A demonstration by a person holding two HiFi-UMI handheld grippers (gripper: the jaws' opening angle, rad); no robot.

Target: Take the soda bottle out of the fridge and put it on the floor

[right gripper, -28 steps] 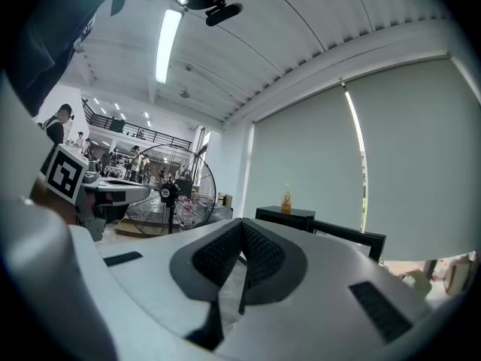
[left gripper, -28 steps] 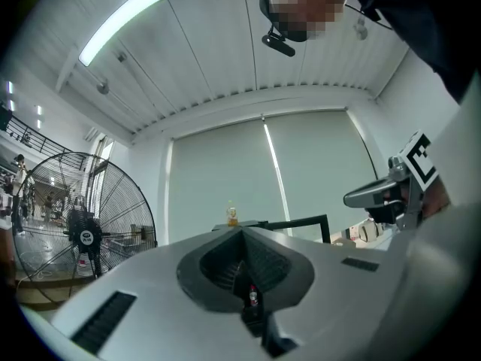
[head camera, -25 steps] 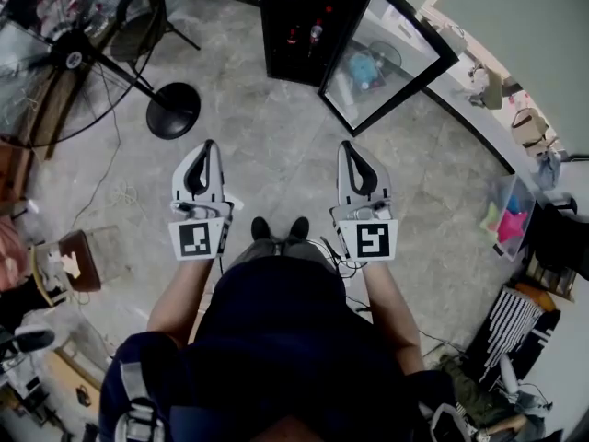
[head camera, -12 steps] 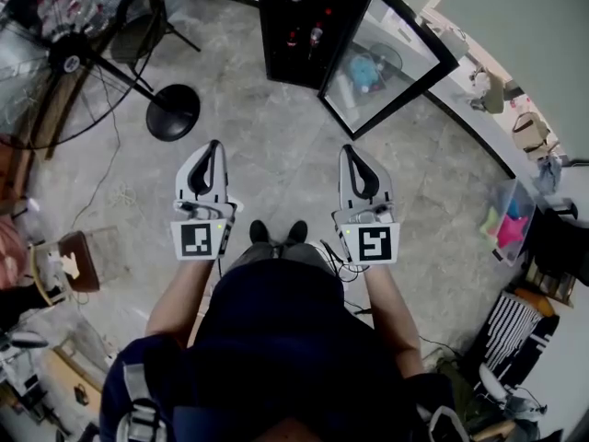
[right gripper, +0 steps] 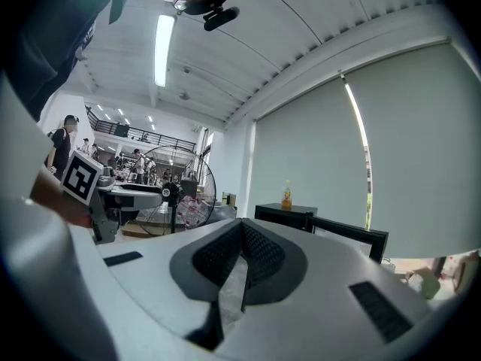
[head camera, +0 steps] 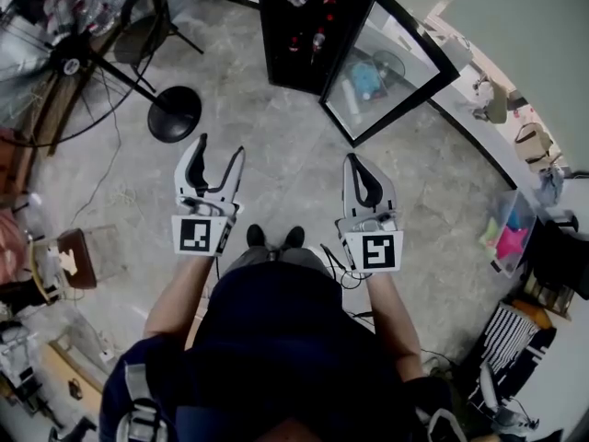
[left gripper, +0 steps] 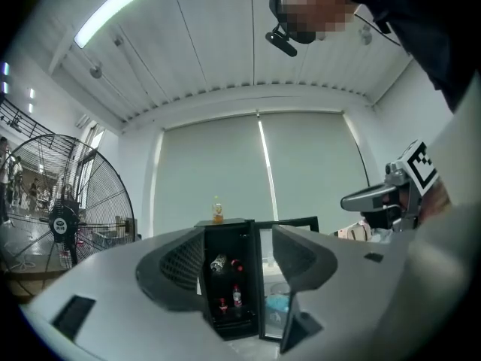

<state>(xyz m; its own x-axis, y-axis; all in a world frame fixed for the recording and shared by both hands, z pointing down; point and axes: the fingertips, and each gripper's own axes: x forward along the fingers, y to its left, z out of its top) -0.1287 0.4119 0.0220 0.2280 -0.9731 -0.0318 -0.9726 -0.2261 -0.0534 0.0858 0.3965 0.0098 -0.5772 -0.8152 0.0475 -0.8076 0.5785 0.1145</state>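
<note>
A black mini fridge (head camera: 293, 35) stands ahead with its glass door (head camera: 394, 63) swung open to the right. Inside, the left gripper view shows a clear bottle (left gripper: 218, 262) lying on a shelf and small bottles with red on them (left gripper: 236, 295) lower down. My left gripper (head camera: 221, 148) is held out over the floor, well short of the fridge. Its jaws are opening and nothing is between them (left gripper: 239, 268). My right gripper (head camera: 357, 161) is level with it, shut and empty (right gripper: 242, 228).
An orange drink bottle (left gripper: 217, 210) stands on top of the fridge. A large standing fan (head camera: 72, 63) with a round base (head camera: 173, 113) is at the left. The person's shoes (head camera: 273, 238) are between the grippers. Cables, a bin (head camera: 511, 228) and clutter lie at the right.
The left gripper's jaws were shut in both earlier frames and now stand apart. Both grippers have drifted slightly. The right gripper stays shut.
</note>
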